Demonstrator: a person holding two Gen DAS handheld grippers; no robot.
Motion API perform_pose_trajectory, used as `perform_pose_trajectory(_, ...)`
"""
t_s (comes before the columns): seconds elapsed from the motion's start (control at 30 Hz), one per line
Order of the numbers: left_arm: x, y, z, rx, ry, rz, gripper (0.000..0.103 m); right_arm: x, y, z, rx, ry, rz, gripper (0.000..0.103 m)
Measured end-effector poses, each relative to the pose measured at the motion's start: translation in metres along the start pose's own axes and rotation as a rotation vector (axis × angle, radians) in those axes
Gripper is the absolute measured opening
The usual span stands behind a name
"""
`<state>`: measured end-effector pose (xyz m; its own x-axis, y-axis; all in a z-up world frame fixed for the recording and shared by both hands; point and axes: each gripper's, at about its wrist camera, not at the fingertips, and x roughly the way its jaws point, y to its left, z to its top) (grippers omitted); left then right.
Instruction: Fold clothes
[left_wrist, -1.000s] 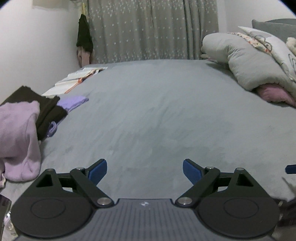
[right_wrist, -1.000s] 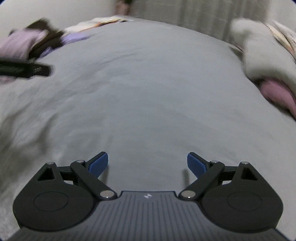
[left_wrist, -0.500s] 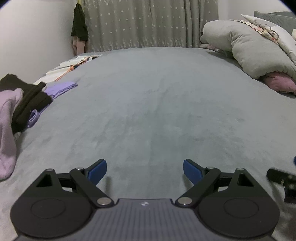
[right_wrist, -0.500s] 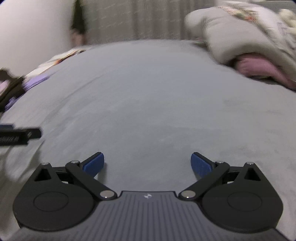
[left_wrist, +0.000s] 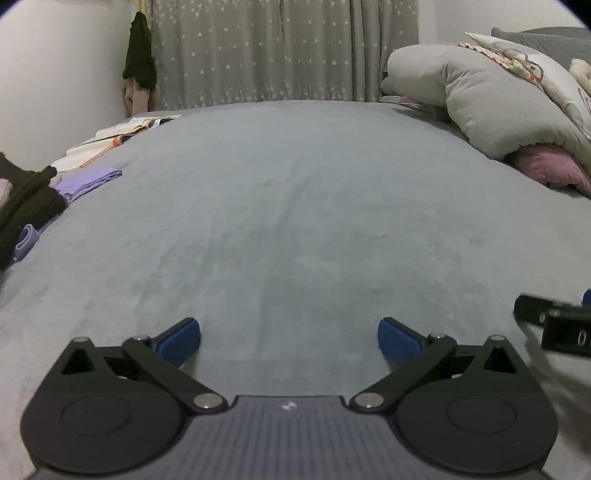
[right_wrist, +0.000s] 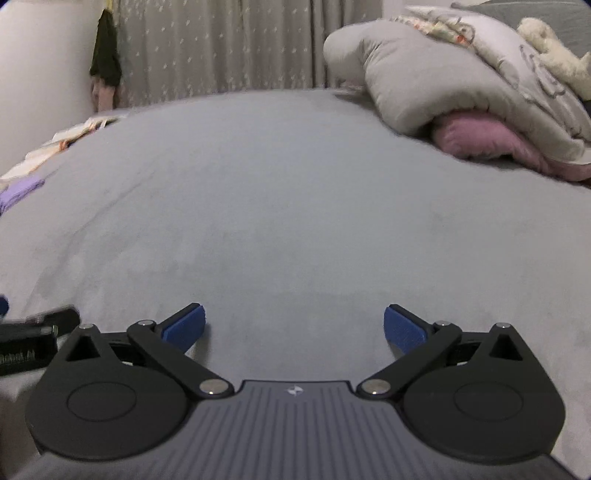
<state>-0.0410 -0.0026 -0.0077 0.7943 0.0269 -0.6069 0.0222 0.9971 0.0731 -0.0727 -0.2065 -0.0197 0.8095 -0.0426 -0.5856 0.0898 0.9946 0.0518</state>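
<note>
My left gripper (left_wrist: 289, 334) hovers low over the bare grey bed cover (left_wrist: 295, 203). Its jaws are opening, with nothing between the blue pads. My right gripper (right_wrist: 293, 325) hangs beside it over the same cover (right_wrist: 295, 221), jaws also opening around nothing. Each gripper shows at the other view's edge: the right gripper (left_wrist: 554, 319) and the left gripper (right_wrist: 33, 334). Clothes lie at the far left: a dark garment (left_wrist: 26, 206), a folded purple cloth (left_wrist: 88, 182) and a white garment with orange trim (left_wrist: 110, 140).
A bunched grey duvet (left_wrist: 480, 103) over a pink pillow (left_wrist: 550, 170) fills the right side of the bed. A starred curtain (left_wrist: 277, 51) hangs behind. A dark garment (left_wrist: 139, 55) hangs in the left corner by the wall.
Both grippers sank closer to the bed cover and their jaws spread slightly wider. The pale pink garment slid out of the left view. The right view rolled to level.
</note>
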Motion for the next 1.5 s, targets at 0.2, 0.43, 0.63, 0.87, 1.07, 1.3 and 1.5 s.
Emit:
perform_pose_trajectory(0.2, 0.008, -0.004, 0.004, 0.023, 0.004, 0.004, 0.103, 0.025, -0.022, 0.005, -0.033, 0.018, -0.085, 0.103)
perform_pose_trajectory(0.43, 0.009, -0.003, 0.002, 0.011, 0.002, -0.003, 0.103, 0.026, -0.03, -0.002, 0.001, 0.03, -0.05, 0.103)
perform_pose_trajectory(0.63, 0.011, -0.003, 0.002, 0.013, 0.0, -0.001, 0.103, 0.028, -0.032, 0.0, 0.004, 0.037, -0.04, 0.103)
perform_pose_trajectory(0.87, 0.009, -0.005, 0.002, 0.013, -0.002, 0.001, 0.103, 0.028, -0.031, 0.001, 0.0, 0.038, -0.043, 0.103)
perform_pose_trajectory(1.07, 0.01, -0.007, 0.002, 0.005, 0.001, 0.01, 0.103, 0.03, -0.031, 0.001, 0.0, 0.037, -0.045, 0.103)
perform_pose_trajectory(1.3, 0.012, -0.011, 0.005, -0.02, 0.003, 0.026, 0.103, 0.031, -0.032, 0.001, -0.002, 0.034, -0.045, 0.103)
perform_pose_trajectory(1.5, 0.01, -0.012, 0.003, -0.017, -0.005, 0.03, 0.103, 0.031, -0.032, 0.0, -0.006, 0.031, -0.048, 0.103)
